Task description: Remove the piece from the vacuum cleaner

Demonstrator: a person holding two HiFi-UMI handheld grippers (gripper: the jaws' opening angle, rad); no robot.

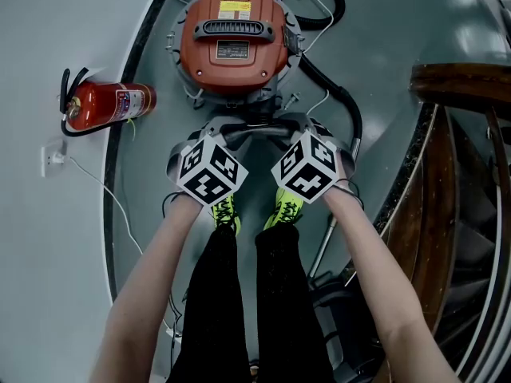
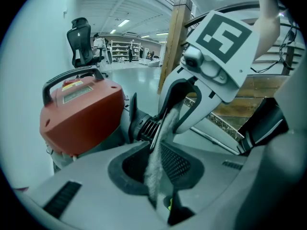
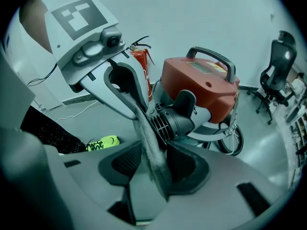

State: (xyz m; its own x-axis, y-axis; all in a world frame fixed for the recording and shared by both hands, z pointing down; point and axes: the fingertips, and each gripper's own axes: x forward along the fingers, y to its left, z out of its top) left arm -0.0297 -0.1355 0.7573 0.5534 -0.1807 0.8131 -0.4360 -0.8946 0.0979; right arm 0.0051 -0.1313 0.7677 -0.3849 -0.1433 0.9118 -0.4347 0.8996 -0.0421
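Observation:
The red vacuum cleaner (image 1: 233,42) stands on the floor in front of my feet; it also shows in the left gripper view (image 2: 79,111) and the right gripper view (image 3: 201,83). Its black ribbed hose connector (image 2: 143,126) (image 3: 168,121) lies just beyond the jaws. My left gripper (image 1: 231,132) and right gripper (image 1: 281,132) meet tip to tip above it. A grey fuzzy strip (image 2: 160,143) (image 3: 148,138) runs between the two. The left gripper (image 2: 160,195) looks shut on the strip. The right gripper (image 3: 148,186) stands wider, with the strip against one jaw.
A red fire extinguisher (image 1: 108,104) lies on the floor at the left, near a wall socket (image 1: 54,158) with a white cable. The black hose (image 1: 339,94) curves off to the right. A wooden stair (image 1: 463,86) rises at the right. An office chair (image 3: 278,71) stands further off.

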